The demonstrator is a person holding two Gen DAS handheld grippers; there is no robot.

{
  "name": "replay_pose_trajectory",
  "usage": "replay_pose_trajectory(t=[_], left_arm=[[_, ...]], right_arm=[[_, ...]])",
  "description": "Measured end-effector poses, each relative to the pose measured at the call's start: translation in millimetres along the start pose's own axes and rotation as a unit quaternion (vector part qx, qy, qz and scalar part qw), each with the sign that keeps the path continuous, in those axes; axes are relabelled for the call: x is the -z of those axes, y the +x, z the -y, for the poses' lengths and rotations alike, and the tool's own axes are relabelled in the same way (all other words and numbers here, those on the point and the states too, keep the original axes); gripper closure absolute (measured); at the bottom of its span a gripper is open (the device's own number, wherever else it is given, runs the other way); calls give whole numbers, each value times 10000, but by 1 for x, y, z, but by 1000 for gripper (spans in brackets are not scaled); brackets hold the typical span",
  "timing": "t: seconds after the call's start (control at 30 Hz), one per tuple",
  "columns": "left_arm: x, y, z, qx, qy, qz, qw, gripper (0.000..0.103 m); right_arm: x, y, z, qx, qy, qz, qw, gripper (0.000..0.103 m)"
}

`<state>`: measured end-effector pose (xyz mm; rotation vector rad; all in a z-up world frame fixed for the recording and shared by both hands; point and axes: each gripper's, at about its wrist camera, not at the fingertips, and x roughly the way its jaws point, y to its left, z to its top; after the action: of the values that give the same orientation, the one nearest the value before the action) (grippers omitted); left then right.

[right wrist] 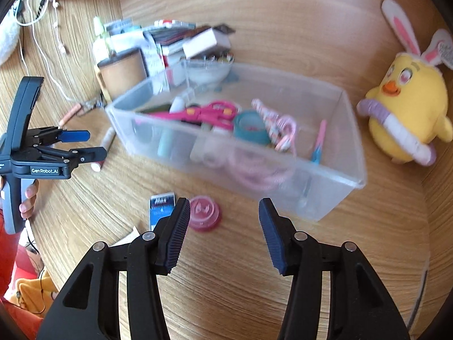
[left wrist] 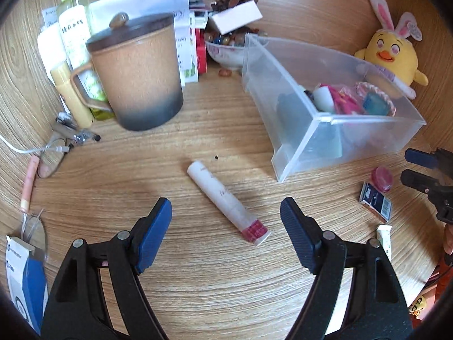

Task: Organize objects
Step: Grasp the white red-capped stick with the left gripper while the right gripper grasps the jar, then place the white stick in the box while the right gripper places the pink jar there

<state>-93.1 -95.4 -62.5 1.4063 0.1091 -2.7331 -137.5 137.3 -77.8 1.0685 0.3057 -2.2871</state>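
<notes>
Both tongs stand open and empty. Left gripper (left wrist: 226,218) spreads wide over the white tube (left wrist: 226,202), which lies flat on the desk (left wrist: 198,283) just in front of the clear bin (left wrist: 334,124), likely lined up for a pickup. Right gripper (right wrist: 223,215) gapes less, near the pink round case (right wrist: 204,212) and small blue box (right wrist: 160,208) beside that bin. Only the right view shows the scissors (right wrist: 206,113) inside the bin; only the left view shows the whole tube.

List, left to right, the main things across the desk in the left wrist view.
Blue-and-white carton → lidded mug → white tube → clear bin → pink round container → yellow chick plush.
</notes>
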Motion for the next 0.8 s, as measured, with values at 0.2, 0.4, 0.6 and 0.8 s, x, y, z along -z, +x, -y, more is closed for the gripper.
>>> replay_pose_trajectory(t=[0.2, 0.4, 0.6, 0.8], left_arm=[[2, 7, -2, -46, -116, -62, 9999, 41], [1, 5, -4, -83, -118, 47, 9999, 65], [1, 4, -14, 11, -284, 116, 9995, 88], [4, -3, -9, 2, -163, 194, 9997, 88]], right_arm=[[2, 20, -3, -270, 116, -300, 9991, 56], [0, 33, -9, -294, 146, -401, 9987, 56], [-2, 37, -7, -281, 240, -373, 9986, 58], [0, 36, -8, -176, 153, -322, 9992, 72]])
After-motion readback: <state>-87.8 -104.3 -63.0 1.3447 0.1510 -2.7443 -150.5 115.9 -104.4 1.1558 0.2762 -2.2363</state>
